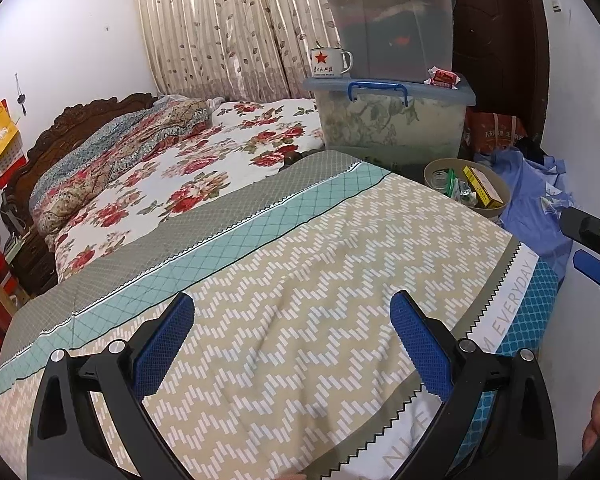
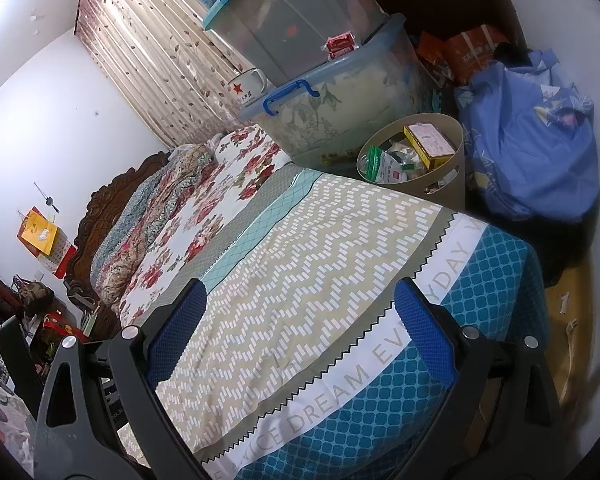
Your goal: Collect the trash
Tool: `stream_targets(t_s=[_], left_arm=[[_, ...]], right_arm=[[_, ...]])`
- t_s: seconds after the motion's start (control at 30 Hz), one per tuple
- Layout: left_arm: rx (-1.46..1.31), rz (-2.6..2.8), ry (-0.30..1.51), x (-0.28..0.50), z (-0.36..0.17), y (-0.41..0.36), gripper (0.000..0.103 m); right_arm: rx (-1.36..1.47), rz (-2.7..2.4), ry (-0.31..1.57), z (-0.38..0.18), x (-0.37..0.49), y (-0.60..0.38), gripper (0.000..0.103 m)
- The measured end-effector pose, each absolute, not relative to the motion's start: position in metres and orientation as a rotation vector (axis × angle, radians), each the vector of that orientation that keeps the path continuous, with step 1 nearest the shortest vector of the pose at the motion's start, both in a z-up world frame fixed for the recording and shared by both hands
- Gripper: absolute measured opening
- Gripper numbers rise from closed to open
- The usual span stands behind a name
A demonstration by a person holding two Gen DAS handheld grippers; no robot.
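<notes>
Trash already gathered in the bin beside the bed.

The tan wastebasket (image 2: 452,184) stands on the floor just past the patterned bedspread (image 2: 300,248), its mouth holding a yellow box (image 2: 428,142) and packets, probably set there for easy reach. Behind the wastebasket sit stacked storage tubs (image 1: 392,120). Both the left gripper (image 1: 292,344) and right gripper (image 2: 300,328) hover over the bedspread, jaws apart and empty, likely between pickups.
</notes>
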State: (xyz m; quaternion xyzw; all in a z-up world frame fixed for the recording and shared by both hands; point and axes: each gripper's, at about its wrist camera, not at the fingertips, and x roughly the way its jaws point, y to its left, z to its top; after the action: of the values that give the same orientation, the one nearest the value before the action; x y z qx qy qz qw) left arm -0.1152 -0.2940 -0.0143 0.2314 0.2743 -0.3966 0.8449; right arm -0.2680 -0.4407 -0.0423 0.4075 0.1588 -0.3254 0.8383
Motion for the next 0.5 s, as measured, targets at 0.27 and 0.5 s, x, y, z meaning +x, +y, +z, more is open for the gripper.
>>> stream_targets(t_s=[0.27,0.5], left_arm=[[0.491,-0.834,0.576,-0.1151,-0.0140,-0.2921,0.094],[0.500,-0.825,0.557,-0.1184,-0.0139,-0.2873,0.094]], right_arm=[[0.864,-0.685,0.336,-0.0425,-0.2672,-0.4402,0.094],[0.865,-0.681,0.338,-0.0436,-0.2650,-0.4357,0.094]])
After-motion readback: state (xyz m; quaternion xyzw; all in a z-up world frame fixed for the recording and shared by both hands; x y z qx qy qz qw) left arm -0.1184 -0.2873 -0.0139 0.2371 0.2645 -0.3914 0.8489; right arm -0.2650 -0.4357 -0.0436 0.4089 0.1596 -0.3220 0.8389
